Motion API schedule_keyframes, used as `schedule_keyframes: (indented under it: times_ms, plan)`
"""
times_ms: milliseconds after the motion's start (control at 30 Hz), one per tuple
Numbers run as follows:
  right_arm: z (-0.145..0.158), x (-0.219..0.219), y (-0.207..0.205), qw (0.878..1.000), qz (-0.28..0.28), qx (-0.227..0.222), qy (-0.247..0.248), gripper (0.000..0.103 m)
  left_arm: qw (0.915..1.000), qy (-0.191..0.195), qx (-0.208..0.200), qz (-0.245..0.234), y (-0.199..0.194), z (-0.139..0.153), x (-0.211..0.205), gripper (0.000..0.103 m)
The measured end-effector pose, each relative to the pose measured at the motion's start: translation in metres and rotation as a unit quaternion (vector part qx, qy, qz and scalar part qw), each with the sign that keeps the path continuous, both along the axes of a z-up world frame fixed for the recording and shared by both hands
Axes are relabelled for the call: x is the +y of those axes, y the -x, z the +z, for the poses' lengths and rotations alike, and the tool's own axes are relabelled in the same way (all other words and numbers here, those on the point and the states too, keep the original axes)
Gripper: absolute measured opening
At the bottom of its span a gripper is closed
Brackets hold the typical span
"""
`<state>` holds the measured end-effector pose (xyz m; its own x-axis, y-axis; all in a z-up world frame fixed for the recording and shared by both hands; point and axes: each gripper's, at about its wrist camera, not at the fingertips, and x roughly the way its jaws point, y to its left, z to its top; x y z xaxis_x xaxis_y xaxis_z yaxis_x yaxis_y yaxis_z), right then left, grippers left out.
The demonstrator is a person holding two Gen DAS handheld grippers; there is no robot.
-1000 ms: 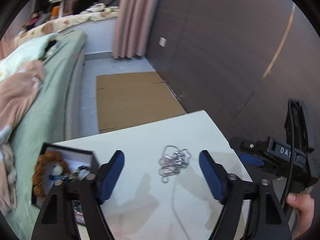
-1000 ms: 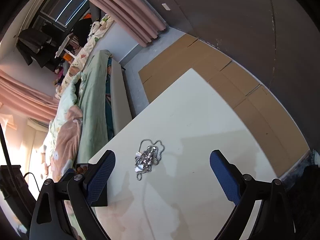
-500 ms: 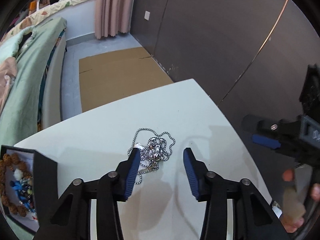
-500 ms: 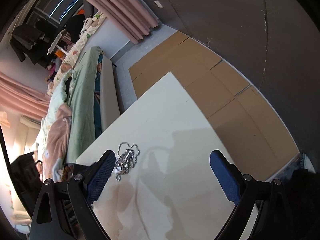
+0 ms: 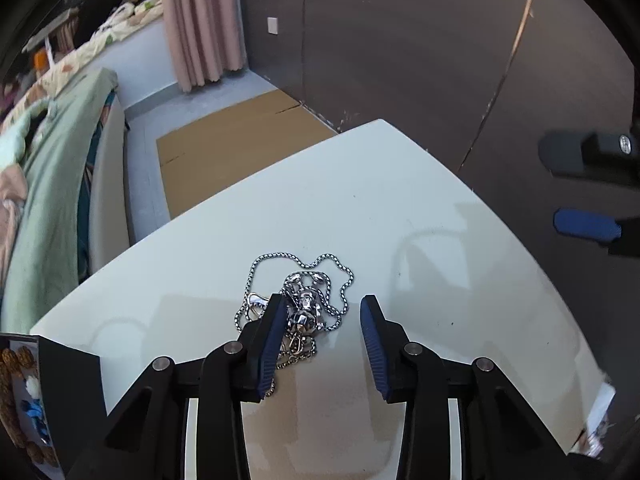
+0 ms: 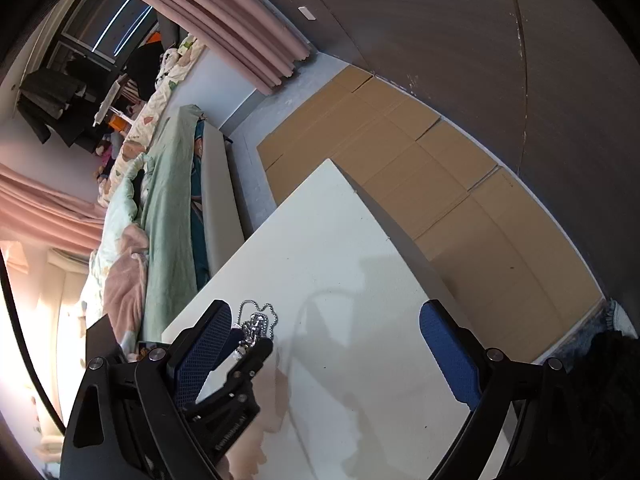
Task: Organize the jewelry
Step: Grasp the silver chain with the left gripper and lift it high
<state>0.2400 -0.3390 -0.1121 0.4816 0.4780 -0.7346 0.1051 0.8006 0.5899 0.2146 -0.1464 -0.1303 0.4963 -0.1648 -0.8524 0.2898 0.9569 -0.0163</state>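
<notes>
Left gripper (image 5: 323,322): jaws part-open, a narrow gap, nothing clamped. Its 2 blue pads (image 5: 273,343) straddle the near half of the silver chain necklace (image 5: 298,306); the left pad sits over the pile's left edge, the right pad stands clear of it to the right. So the pile is off-centre toward the left pad, and its bulk runs forward, away from the tool, along the finger axis. It lies on the white table (image 5: 400,208).

Right gripper (image 6: 328,344): jaws wide, empty, well off to the right; the necklace (image 6: 256,326) is at its left pad. Left is the nearer tool.

Jewelry box (image 5: 28,396) is at far left, open. My read: shift slightly left, then close.
</notes>
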Motion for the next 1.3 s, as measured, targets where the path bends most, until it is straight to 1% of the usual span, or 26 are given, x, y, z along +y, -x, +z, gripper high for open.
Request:
schedule_keyframes:
  times_ms: [67,133,167,200,300,333,467,600,767,833,933,1100,1233,1300]
  plan:
    - [0.000,0.000,0.000,1.000,0.000,0.000,-0.001,0.096,0.9998,-0.018,-0.004,-0.007,0.002,-0.001,-0.004,0.039]
    - [0.000,0.000,0.000,1.000,0.000,0.001,0.000,0.096,0.9997,-0.023,-0.003,-0.011,0.003,-0.001,-0.005,0.039]
    - [0.000,0.000,0.000,1.000,0.000,0.001,0.000,0.096,0.9996,-0.022,0.002,-0.014,0.003,-0.002,-0.005,0.027]
    - [0.001,0.001,0.000,1.000,0.000,0.001,0.000,0.096,0.9995,-0.025,0.008,-0.018,0.003,-0.004,-0.006,0.019]
    - [0.002,0.002,0.001,1.000,0.000,0.000,-0.003,0.096,0.9989,-0.039,-0.001,-0.026,0.005,-0.005,-0.009,0.019]
    - [0.003,0.002,0.001,1.000,0.000,-0.001,-0.004,0.096,0.9990,-0.037,-0.001,-0.025,0.005,-0.005,-0.009,0.019]
    - [0.004,0.002,0.001,1.000,0.002,-0.002,-0.003,0.096,0.9999,-0.001,0.009,-0.005,0.003,-0.003,0.004,0.018]
    - [0.003,0.005,0.001,1.000,0.011,-0.002,-0.002,0.096,0.9991,0.037,-0.001,0.021,0.003,0.012,0.023,0.018]
    - [0.004,0.015,0.000,1.000,0.025,-0.004,-0.008,0.096,0.9969,0.061,-0.030,0.040,0.007,0.045,0.044,0.018]
    - [0.006,0.024,0.000,0.999,0.037,-0.009,-0.005,0.096,0.9955,0.073,-0.038,0.047,0.008,0.058,0.051,0.010]
    - [0.009,0.037,-0.001,0.999,0.051,-0.014,-0.002,0.095,0.9934,0.085,-0.055,0.055,0.013,0.082,0.062,0.010]
    - [0.007,0.054,-0.003,0.998,0.068,-0.012,0.002,0.095,0.9896,0.097,-0.095,0.048,0.030,0.132,0.071,0.010]
    - [0.005,0.069,-0.002,0.996,0.086,-0.010,0.005,0.090,0.9857,0.104,-0.124,0.046,0.044,0.166,0.074,0.010]
    - [0.004,0.074,0.000,0.996,0.093,-0.011,0.008,0.089,0.9835,0.108,-0.138,0.045,0.051,0.181,0.078,0.010]
